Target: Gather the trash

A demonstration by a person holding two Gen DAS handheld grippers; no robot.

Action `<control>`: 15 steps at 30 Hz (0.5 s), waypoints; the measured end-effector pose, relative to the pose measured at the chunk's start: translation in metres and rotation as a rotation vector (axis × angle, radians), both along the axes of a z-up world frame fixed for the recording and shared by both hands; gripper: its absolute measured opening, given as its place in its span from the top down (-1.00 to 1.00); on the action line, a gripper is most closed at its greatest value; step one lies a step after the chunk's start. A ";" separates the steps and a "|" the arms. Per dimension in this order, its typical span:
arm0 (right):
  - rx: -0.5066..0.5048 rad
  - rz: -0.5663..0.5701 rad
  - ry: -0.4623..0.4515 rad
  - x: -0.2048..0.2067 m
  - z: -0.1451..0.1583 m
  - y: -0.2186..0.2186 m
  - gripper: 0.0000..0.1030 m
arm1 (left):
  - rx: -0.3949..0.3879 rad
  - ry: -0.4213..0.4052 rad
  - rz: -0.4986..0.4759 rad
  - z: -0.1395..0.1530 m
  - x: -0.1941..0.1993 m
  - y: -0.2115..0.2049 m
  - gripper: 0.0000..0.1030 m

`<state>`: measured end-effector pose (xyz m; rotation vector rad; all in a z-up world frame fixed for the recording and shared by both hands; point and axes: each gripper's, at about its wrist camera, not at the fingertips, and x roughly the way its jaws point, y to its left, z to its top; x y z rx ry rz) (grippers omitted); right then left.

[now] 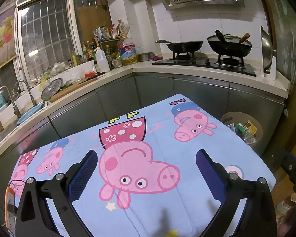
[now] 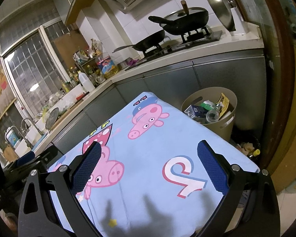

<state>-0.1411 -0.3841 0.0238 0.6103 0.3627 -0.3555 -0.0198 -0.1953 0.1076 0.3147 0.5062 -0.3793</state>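
A beige round trash bin [image 2: 221, 127] stands on the floor beyond the table's far right corner, holding wrappers, a box and a clear bottle; the left wrist view shows the bin [image 1: 255, 121] too. My left gripper [image 1: 147, 158] hangs open over the table's blue cartoon-pig cloth [image 1: 157, 138], nothing between its blue pads. My right gripper [image 2: 149, 150] is open as well, above the right part of the cloth [image 2: 148, 158]. The left gripper's body [image 2: 29, 160] shows at the left edge of the right wrist view. I see no loose trash on the cloth.
Grey cabinets and an L-shaped counter [image 1: 167, 69] run behind the table, with a gas hob and two black woks [image 1: 229, 45], oil bottles [image 1: 128, 52], a cutting board and a sink [image 1: 27, 112]. A dark bag of scraps [image 2: 246, 148] lies on the floor by the bin.
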 end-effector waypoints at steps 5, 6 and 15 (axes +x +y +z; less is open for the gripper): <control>0.001 0.004 0.003 0.001 0.000 0.000 -0.88 | 0.002 -0.003 0.005 0.002 0.002 -0.002 -0.93; 0.001 0.006 0.004 0.001 0.000 0.000 -0.88 | 0.002 0.000 0.004 0.002 0.003 -0.002 -0.93; 0.000 0.014 0.005 0.004 0.001 0.003 -0.88 | -0.012 0.002 -0.003 0.002 0.004 0.001 -0.93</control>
